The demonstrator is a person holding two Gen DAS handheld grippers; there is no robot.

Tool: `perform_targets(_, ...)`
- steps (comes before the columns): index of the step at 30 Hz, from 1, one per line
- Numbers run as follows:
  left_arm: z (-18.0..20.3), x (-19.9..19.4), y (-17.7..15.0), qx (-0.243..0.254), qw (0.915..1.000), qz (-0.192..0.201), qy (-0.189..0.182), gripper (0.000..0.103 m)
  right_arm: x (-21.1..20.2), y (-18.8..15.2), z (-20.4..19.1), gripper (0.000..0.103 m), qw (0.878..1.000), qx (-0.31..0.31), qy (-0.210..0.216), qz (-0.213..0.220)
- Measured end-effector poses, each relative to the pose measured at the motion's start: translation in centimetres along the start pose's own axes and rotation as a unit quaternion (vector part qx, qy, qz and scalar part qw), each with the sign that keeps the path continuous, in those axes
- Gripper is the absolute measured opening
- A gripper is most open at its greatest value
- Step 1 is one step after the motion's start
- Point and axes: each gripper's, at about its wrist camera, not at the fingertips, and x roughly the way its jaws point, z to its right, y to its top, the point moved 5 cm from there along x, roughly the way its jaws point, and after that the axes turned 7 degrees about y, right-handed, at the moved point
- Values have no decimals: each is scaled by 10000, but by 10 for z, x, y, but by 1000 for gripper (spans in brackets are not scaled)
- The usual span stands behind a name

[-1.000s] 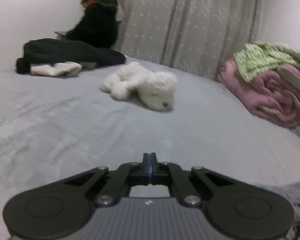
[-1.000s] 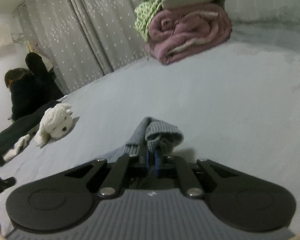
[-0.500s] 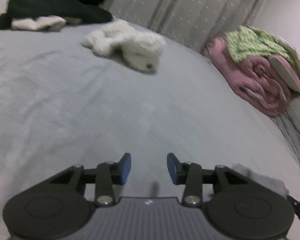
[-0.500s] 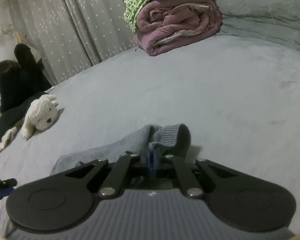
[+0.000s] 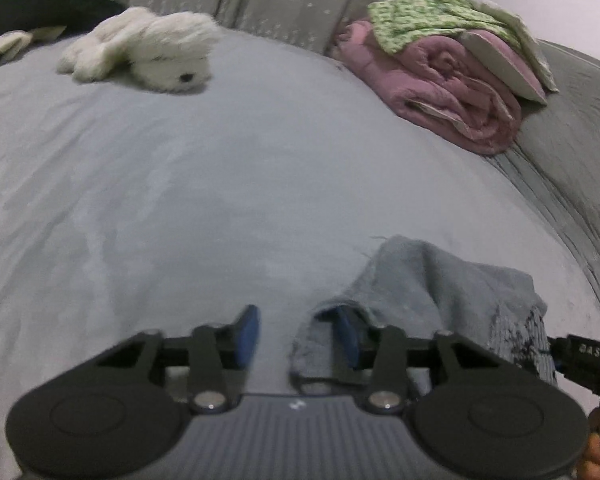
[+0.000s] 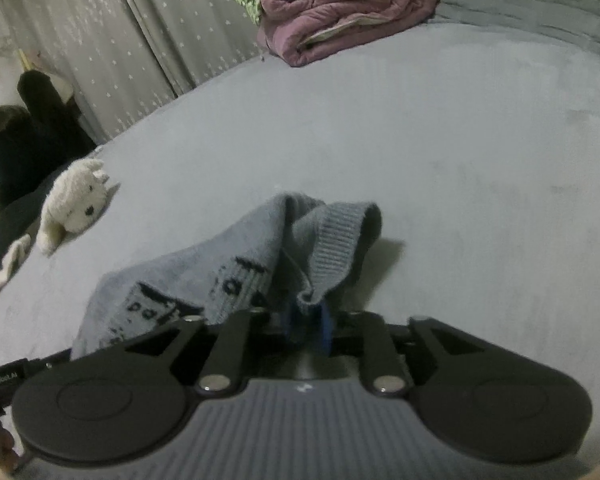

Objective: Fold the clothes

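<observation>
Right tool [image 6: 308, 322] clenched on grey sock [image 6: 236, 276] cuff — left tool [image 5: 296, 336] released, sock toe draped over its right finger.

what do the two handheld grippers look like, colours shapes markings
Both match: the left gripper and right gripper have black linkage arms with silver pivot bolts, two round black discs at the base, a ribbed grey body with a small white mark, and blue finger pads. The left view shows a black part with white lettering at its edge.
</observation>
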Motion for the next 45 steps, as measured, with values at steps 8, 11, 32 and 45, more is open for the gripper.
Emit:
perform_targets(8,8,-14,9,136,9983,543,179,3,1,-3,-6,32,9999,-142,-39,-39)
perform_targets(11,1,-25,18,67,9959,831,346,3,1,-4,-8,32,9999,-152,-47,-40)
perform_targets(32,-70,-27,37,-837,9932,478,658,5,10,-8,-22,44,9998,-170,73,-93)
perform_targets(45,-66,-15,24,-958,9937,36,578,27,13,-7,-26,47,9987,252,434,2)
